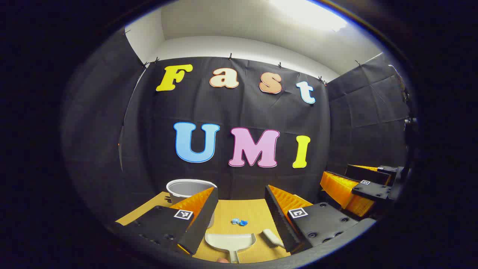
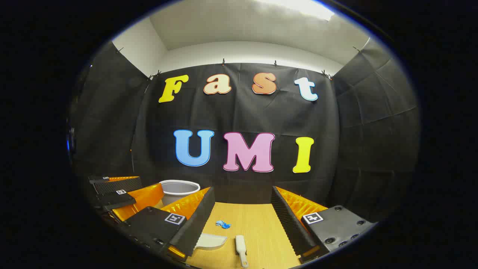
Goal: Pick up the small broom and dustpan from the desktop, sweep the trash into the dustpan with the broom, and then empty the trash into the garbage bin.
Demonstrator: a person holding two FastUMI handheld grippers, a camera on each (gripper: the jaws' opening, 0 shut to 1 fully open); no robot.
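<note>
In the left gripper view, the left gripper (image 1: 241,203) stands at the bottom centre of the frame with its fingers spread wide and nothing between them. Through the gap lies the wooden desktop (image 1: 254,211). The white dustpan (image 1: 230,241) lies flat at the bottom centre, its handle pointing toward the lower edge. Just to its right, apart from it, the small broom (image 1: 272,237) is partly hidden behind the right finger. A bit of blue trash (image 1: 239,222) sits above the dustpan, near the middle of the desktop. The grey garbage bin (image 1: 190,188) stands at the lower left, behind the left finger. At the lower right edge the right gripper (image 1: 360,188) shows; I cannot tell its opening here.

In the right gripper view, the right gripper (image 2: 242,205) holds its fingers wide apart at the bottom, empty. Between them the trash (image 2: 223,224) lies left of centre. The dustpan (image 2: 211,241) peeks out from behind the left finger, and the broom (image 2: 241,249) lies just right of it. The bin (image 2: 179,190) stands at the lower left, with the left gripper (image 2: 123,194) farther left.
</note>
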